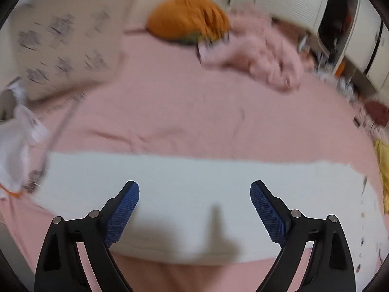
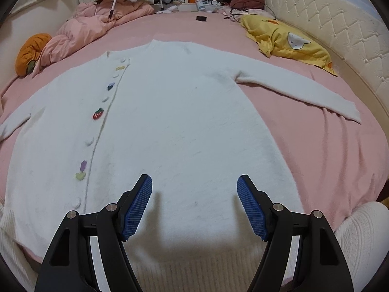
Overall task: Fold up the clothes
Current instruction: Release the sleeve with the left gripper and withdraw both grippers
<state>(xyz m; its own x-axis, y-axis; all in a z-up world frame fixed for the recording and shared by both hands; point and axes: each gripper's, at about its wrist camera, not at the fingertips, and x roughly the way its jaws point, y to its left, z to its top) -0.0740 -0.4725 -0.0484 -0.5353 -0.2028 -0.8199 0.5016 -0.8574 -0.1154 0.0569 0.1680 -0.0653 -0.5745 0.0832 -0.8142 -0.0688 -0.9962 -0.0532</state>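
The white cardigan [image 2: 175, 121] lies spread flat, buttoned and sleeves out, on the pink bed [image 2: 304, 126], ready for folding, while each hand-held gripper, left [image 1: 194, 209] and right [image 2: 194, 204], hovers above it with jaws apart and empty.

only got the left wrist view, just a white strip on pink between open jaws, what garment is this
Observer: A white cardigan spread flat, front up, on the pink bed.
Operator: sleeves folded yet
Observer: No. One sleeve lies stretched out sideways on the sheet.
Operator: where's the right gripper
Observer: The right gripper is open and empty over the hem.
Operator: how do i tell the front
Observer: A strawberry patch sits beside the button line.
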